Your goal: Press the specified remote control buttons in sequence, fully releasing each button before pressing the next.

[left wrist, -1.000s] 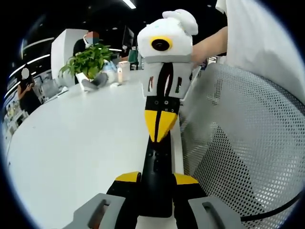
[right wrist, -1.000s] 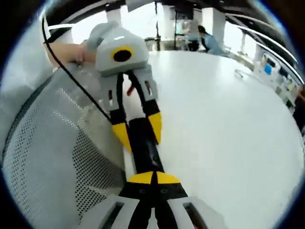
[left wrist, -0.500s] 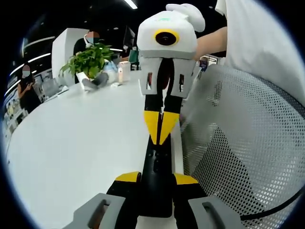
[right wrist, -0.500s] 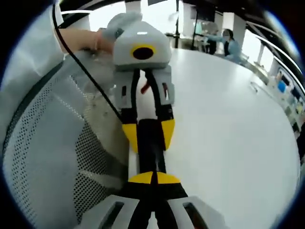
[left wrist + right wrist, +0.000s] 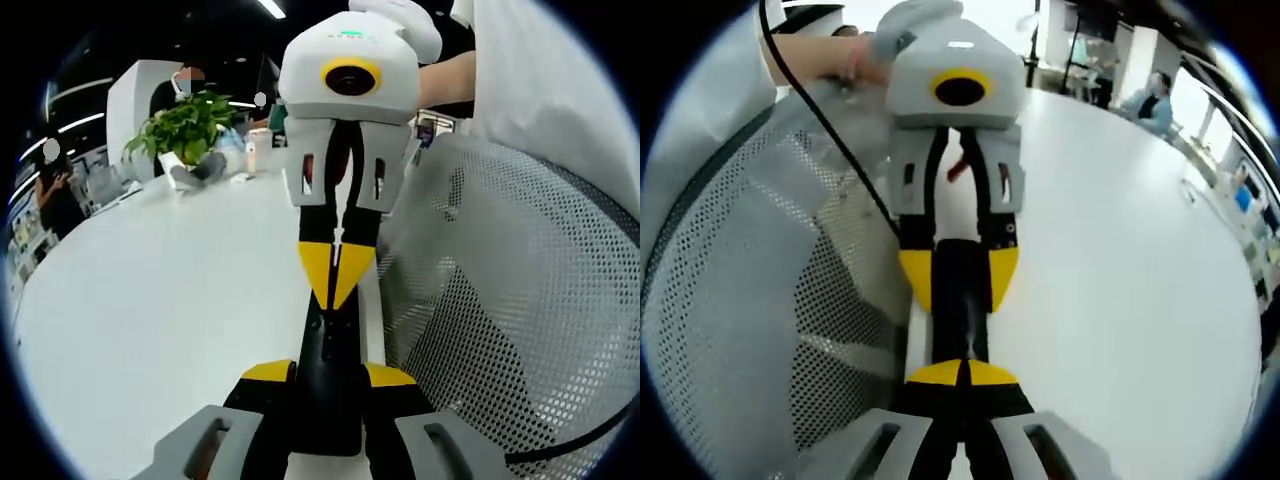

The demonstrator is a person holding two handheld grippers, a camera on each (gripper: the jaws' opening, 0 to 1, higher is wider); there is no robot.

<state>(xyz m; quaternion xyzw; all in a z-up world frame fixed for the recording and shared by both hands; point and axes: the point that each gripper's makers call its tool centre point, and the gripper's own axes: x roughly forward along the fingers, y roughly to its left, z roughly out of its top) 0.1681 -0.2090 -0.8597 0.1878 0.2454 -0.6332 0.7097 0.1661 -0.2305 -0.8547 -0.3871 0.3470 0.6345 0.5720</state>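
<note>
While the left gripper (image 5: 328,385) pinches the remote (image 5: 331,355) above the table (image 5: 150,300) edge, the right gripper (image 5: 336,295), jaws pressed together, rests its tip on it: pressing step; next, lift fully clear.

One slim black bar-shaped remote control (image 5: 327,385) is counted on one round white bench (image 5: 150,300). Two hand-held grippers are counted, each with two yellow-tipped jaws: the left hand-held gripper (image 5: 327,372) and the right hand-held gripper (image 5: 336,272). One grey perforated mesh chair back (image 5: 500,320) is seen. One leafy green potted plant (image 5: 188,128) and one pale cup (image 5: 258,150) are counted at the far edge of the bench.
</note>
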